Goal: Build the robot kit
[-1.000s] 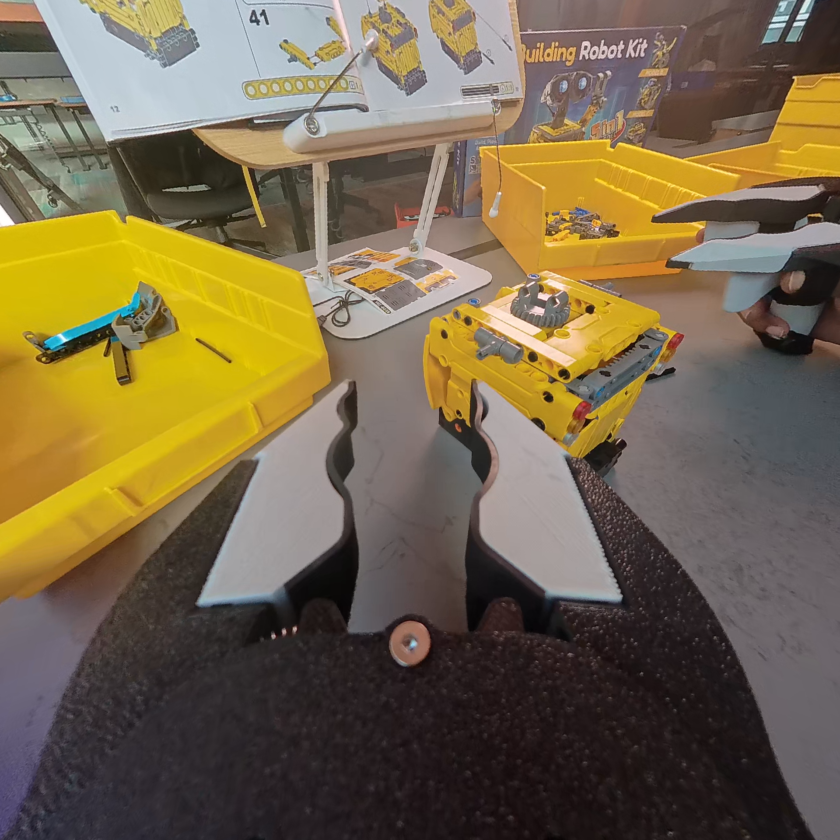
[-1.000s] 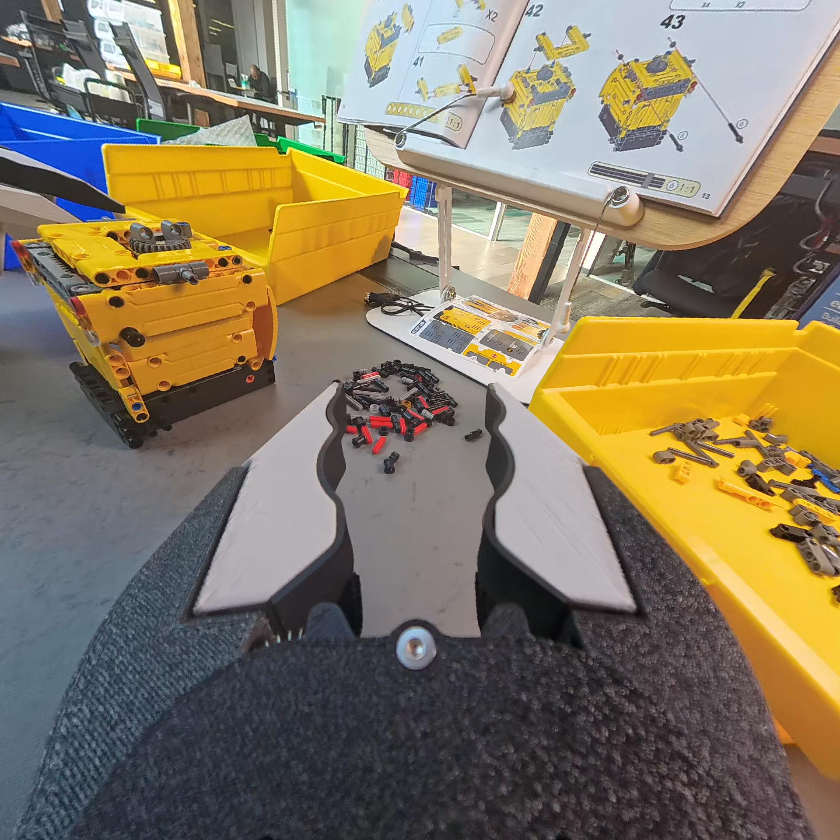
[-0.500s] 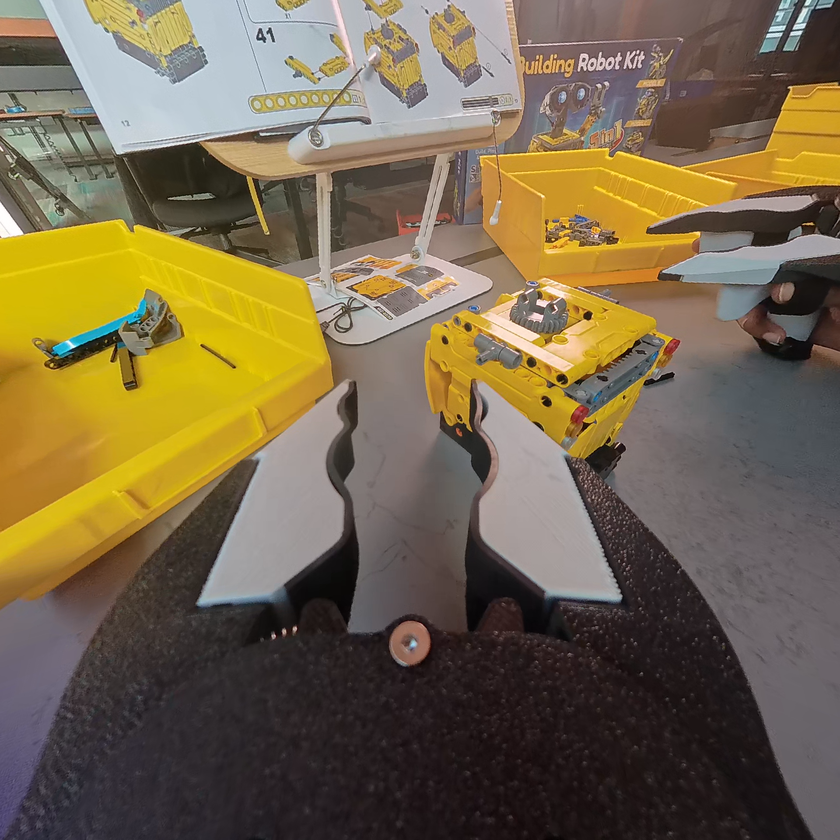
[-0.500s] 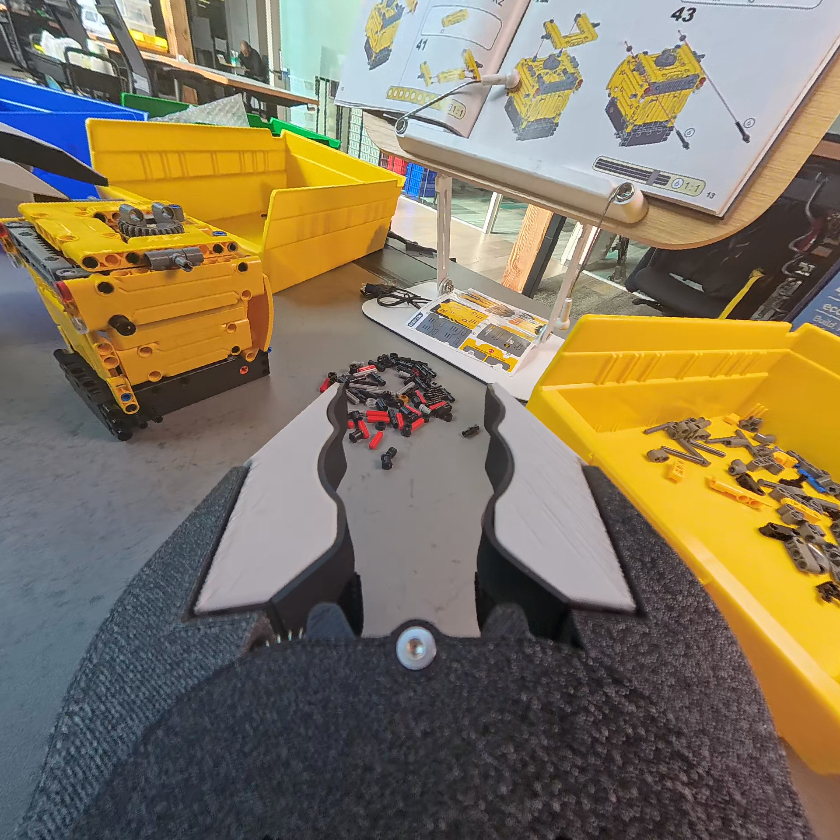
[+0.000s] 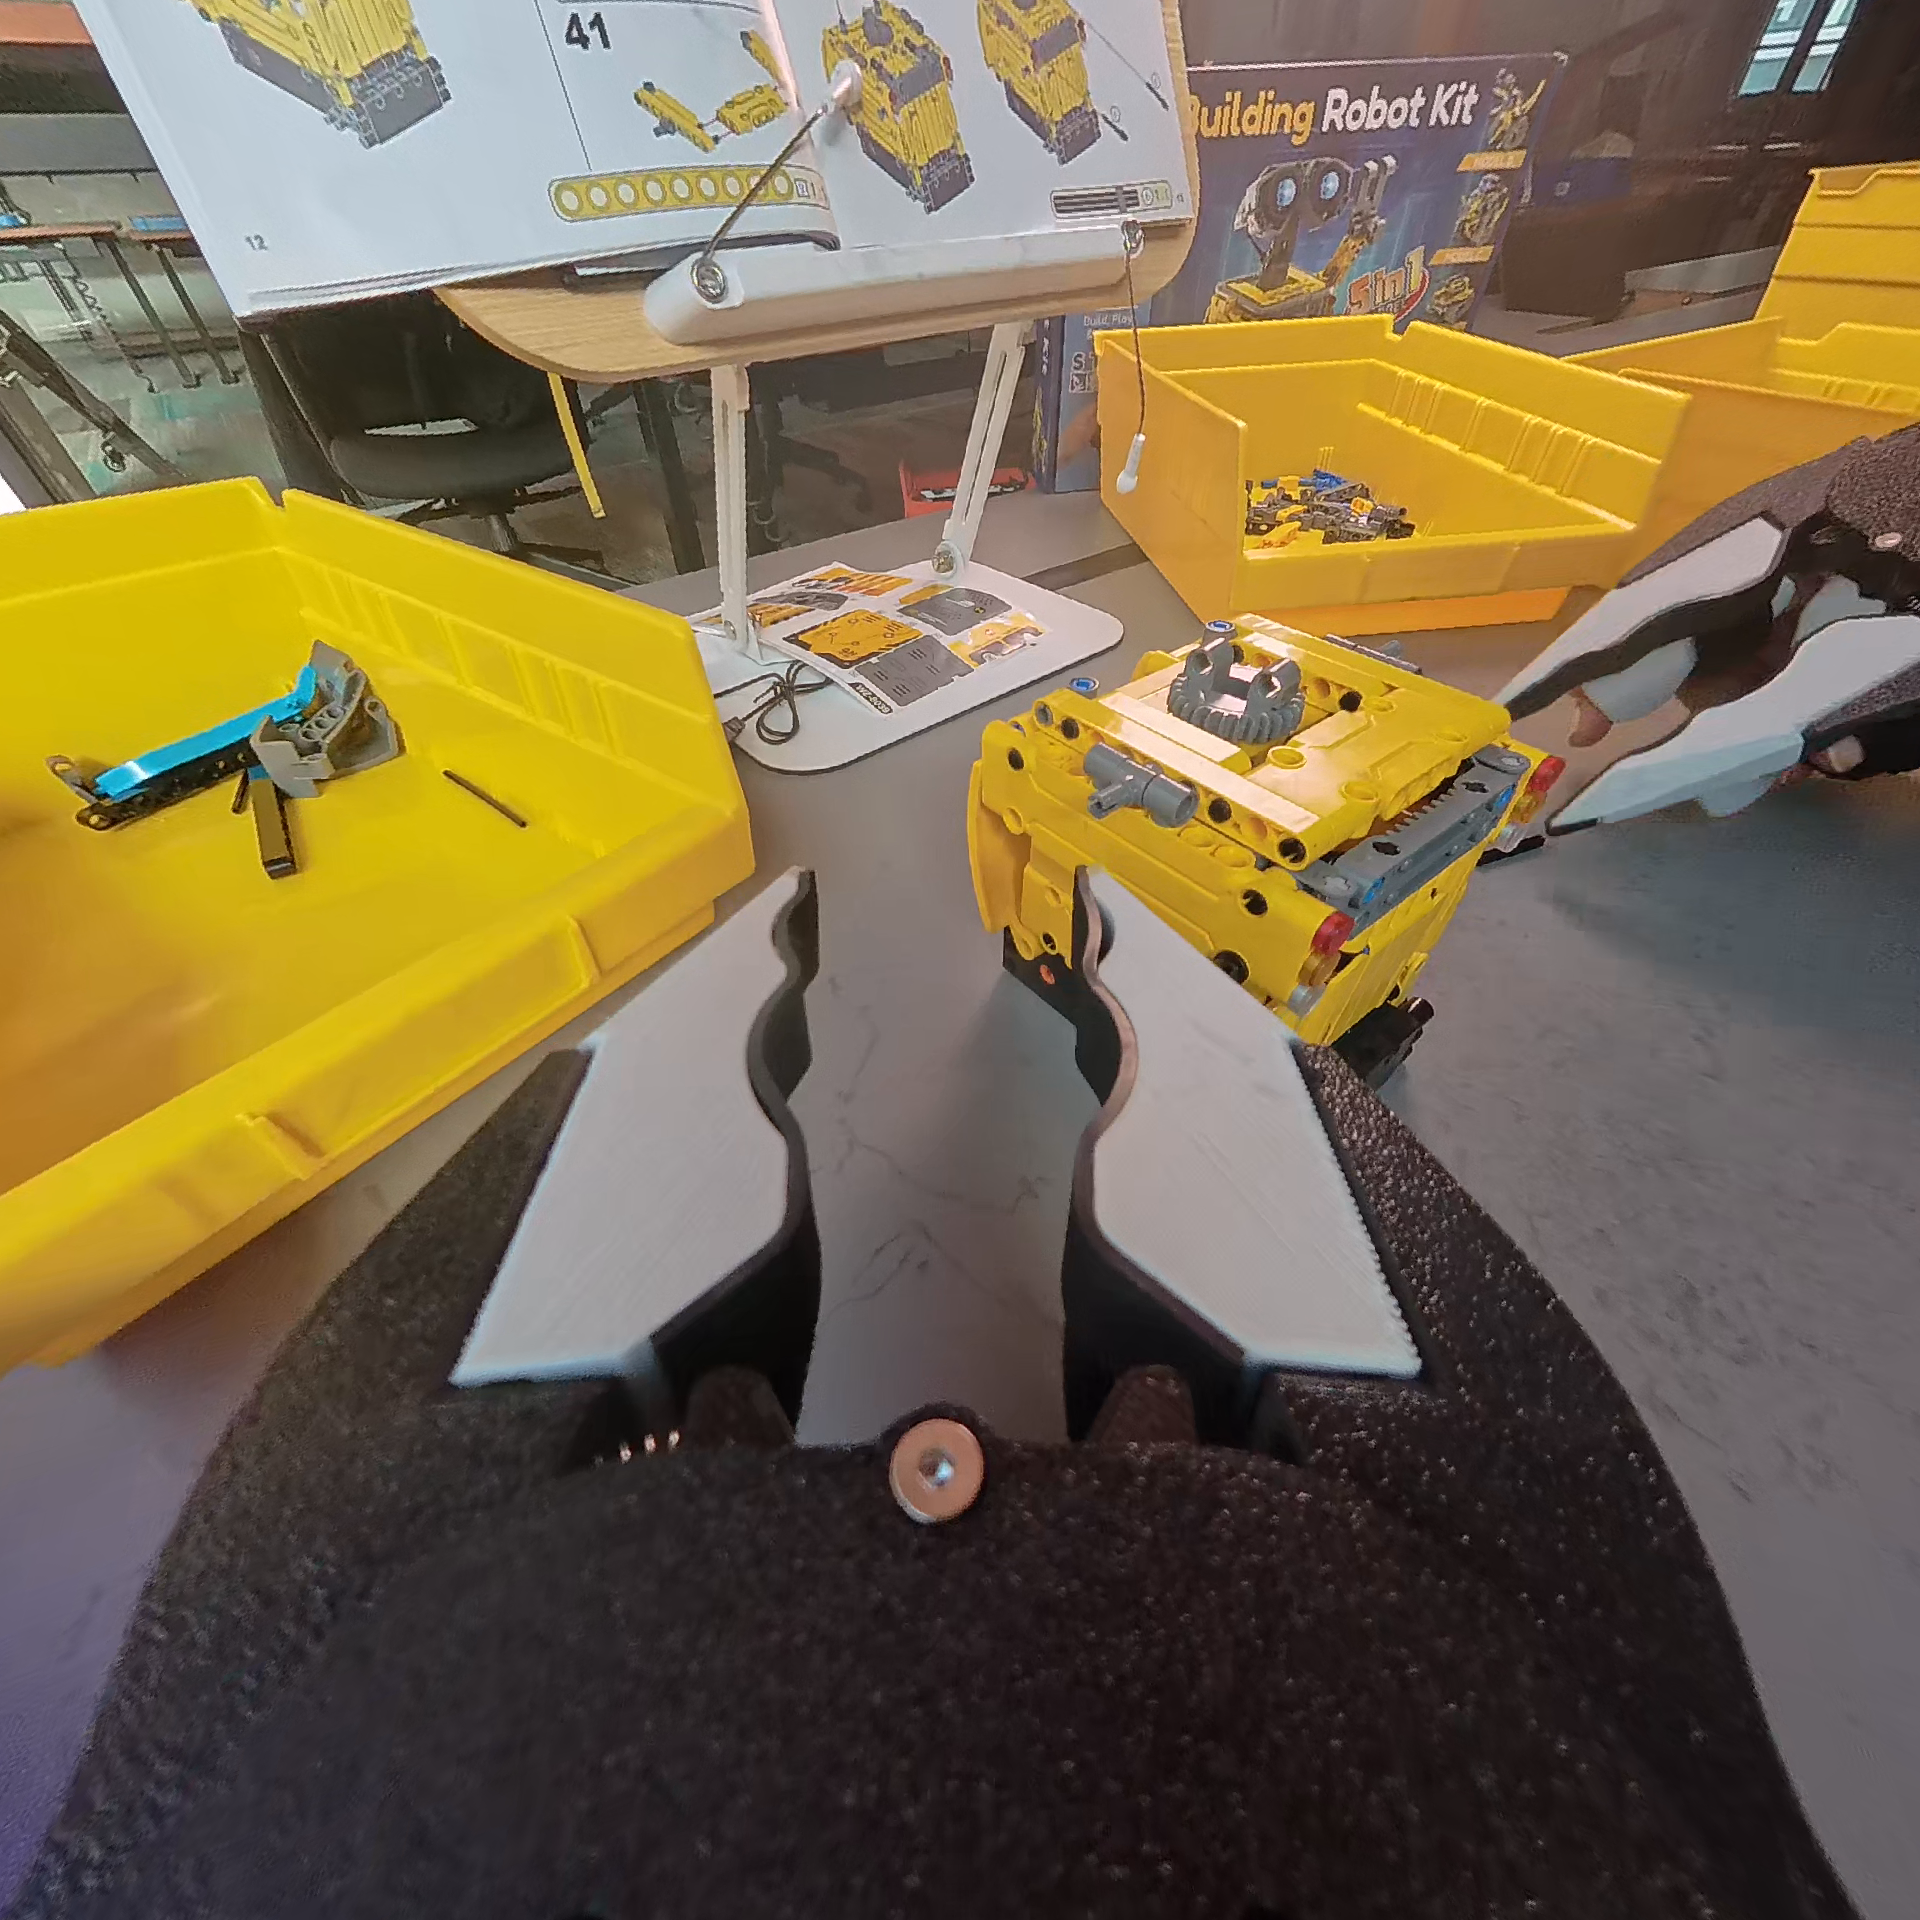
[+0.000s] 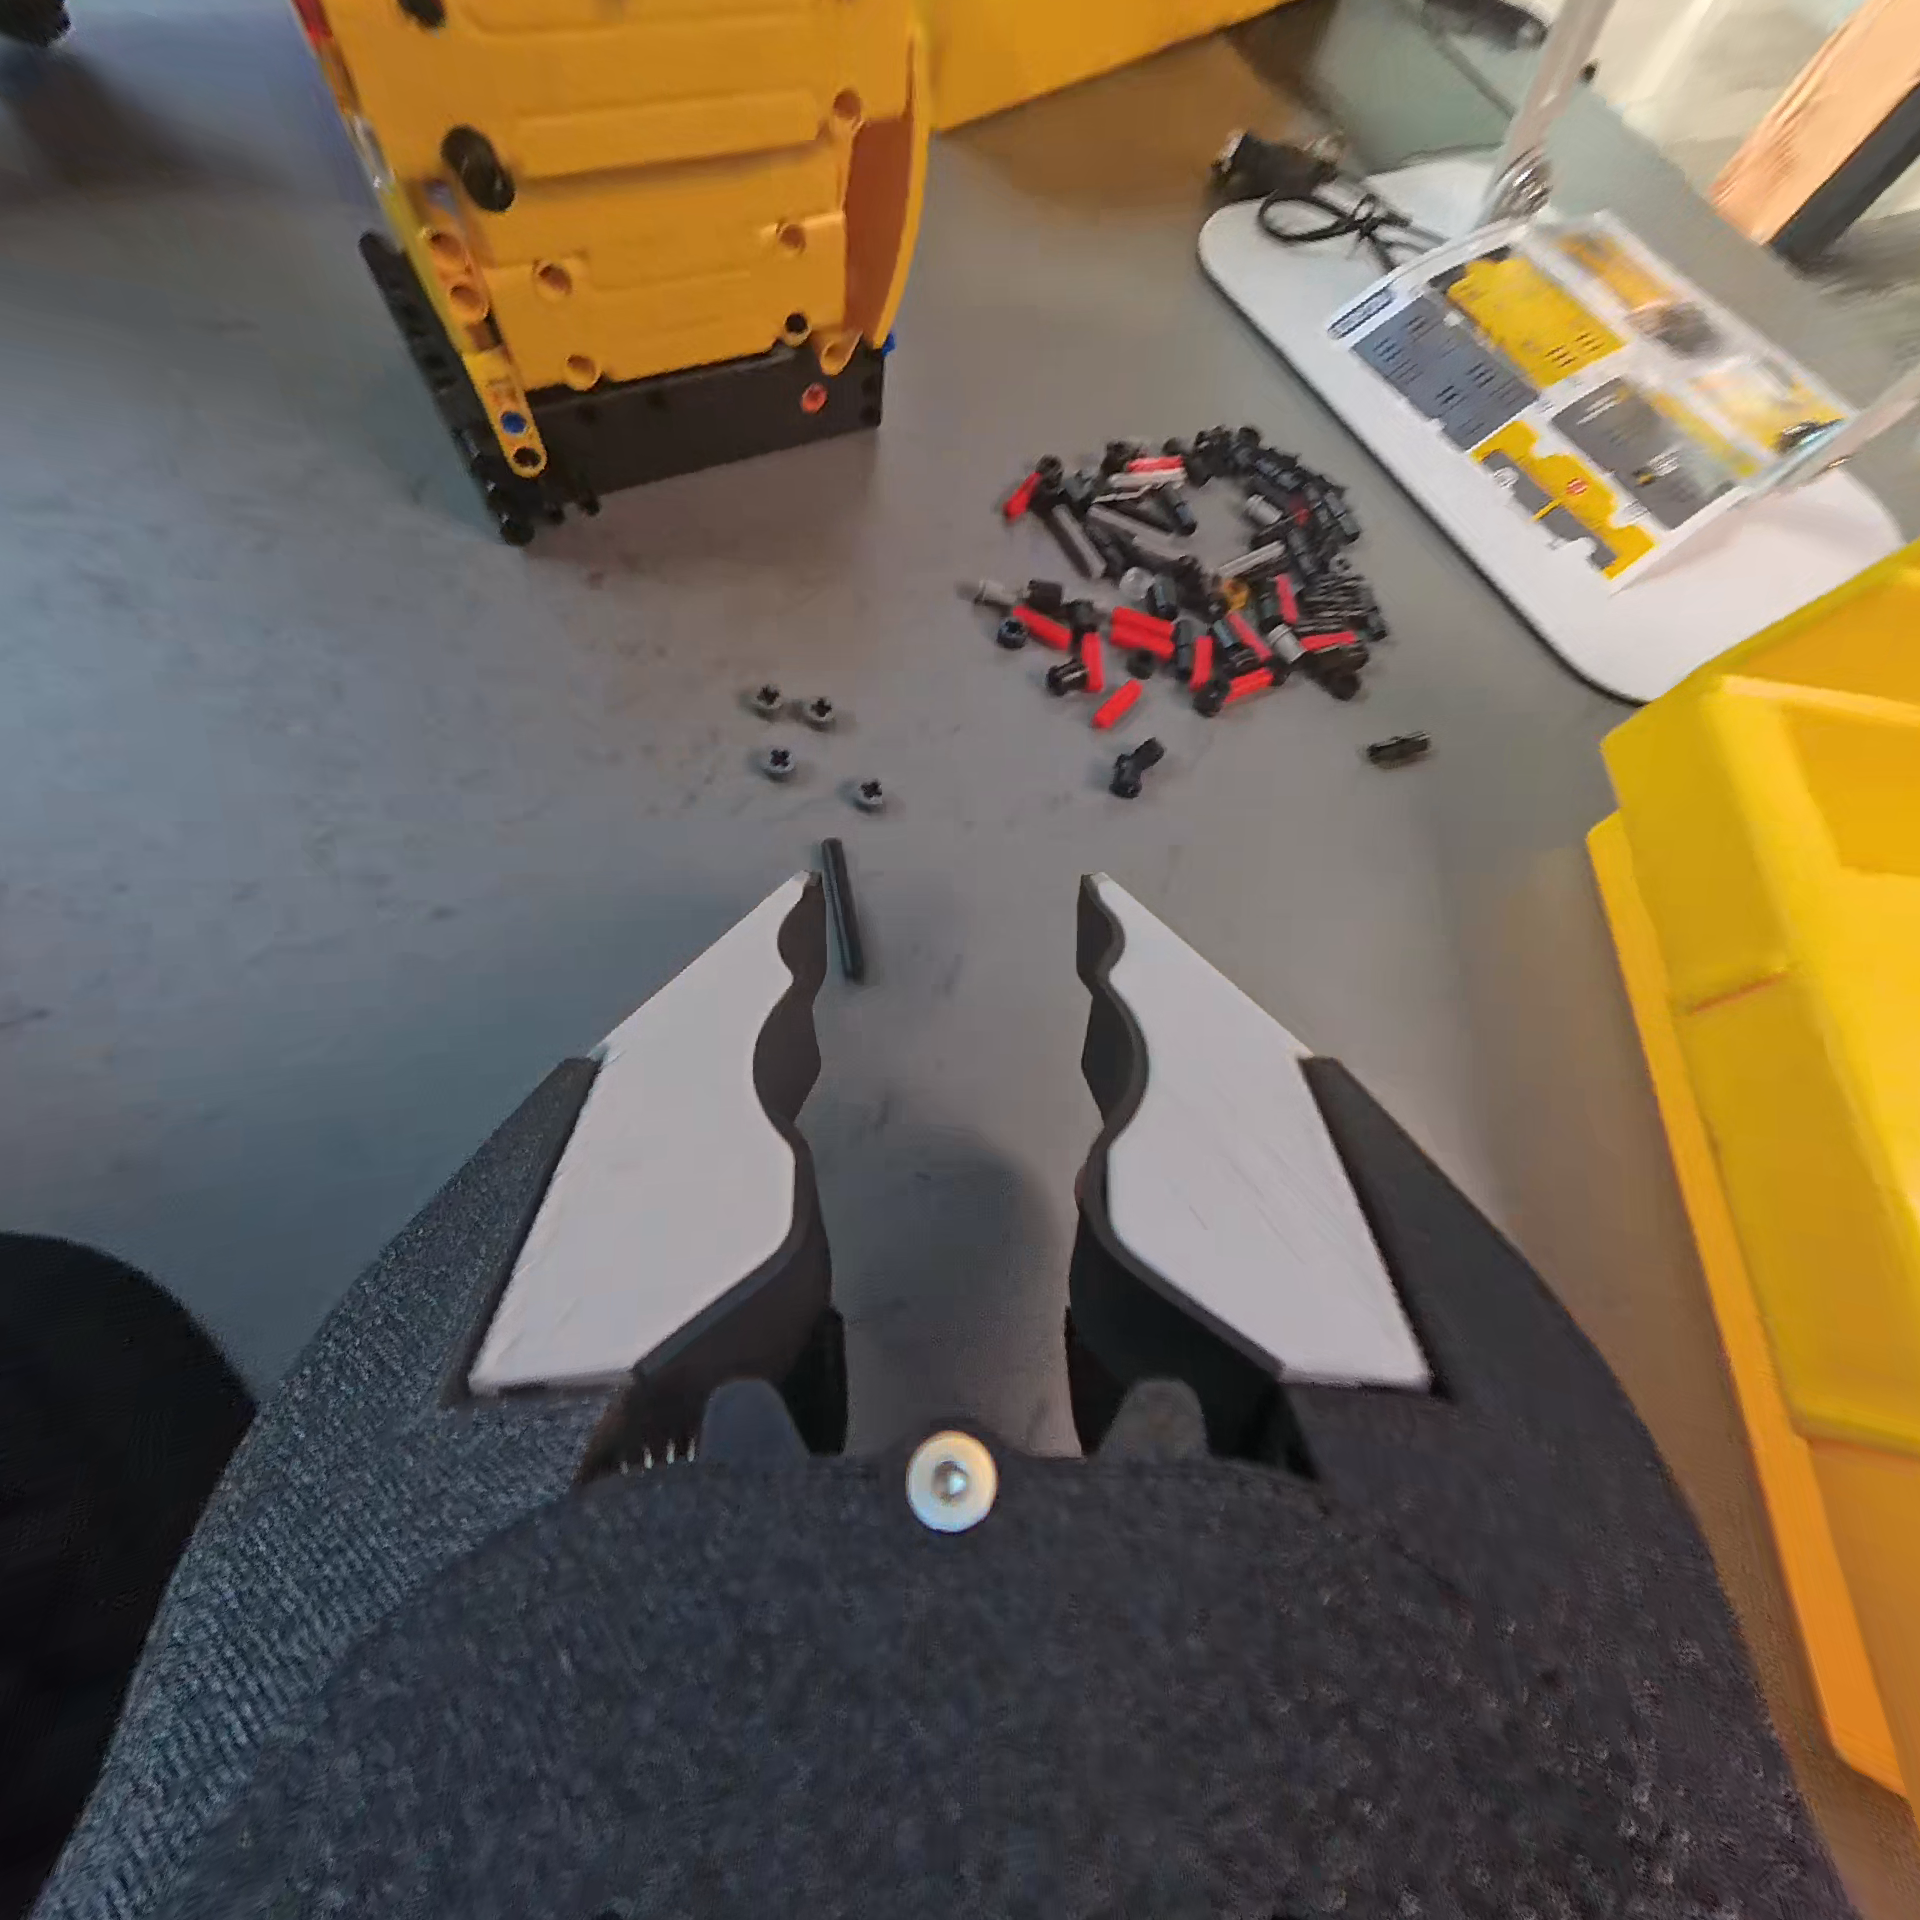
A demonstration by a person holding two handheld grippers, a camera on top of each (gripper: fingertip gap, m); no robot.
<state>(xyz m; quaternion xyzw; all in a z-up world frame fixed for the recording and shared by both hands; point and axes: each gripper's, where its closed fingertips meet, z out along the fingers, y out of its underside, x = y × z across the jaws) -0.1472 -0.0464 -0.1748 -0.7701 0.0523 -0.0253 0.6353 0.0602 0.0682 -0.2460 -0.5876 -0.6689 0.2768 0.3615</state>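
The right tongs (image 6: pixel 943 883) are spread and empty, tipped down over the desk (image 6: pixel 312 831) with a thin black rod (image 6: pixel 842 909) just beside the left fingertip. That rod could roll or be knocked into the four small grey bushings (image 6: pixel 816 743) and the heap of black and red pins (image 6: pixel 1195 592) beyond. The left tongs (image 5: pixel 940 883) are also spread and empty, their right finger close to the yellow block model (image 5: pixel 1236 821), which a nudge could shove.
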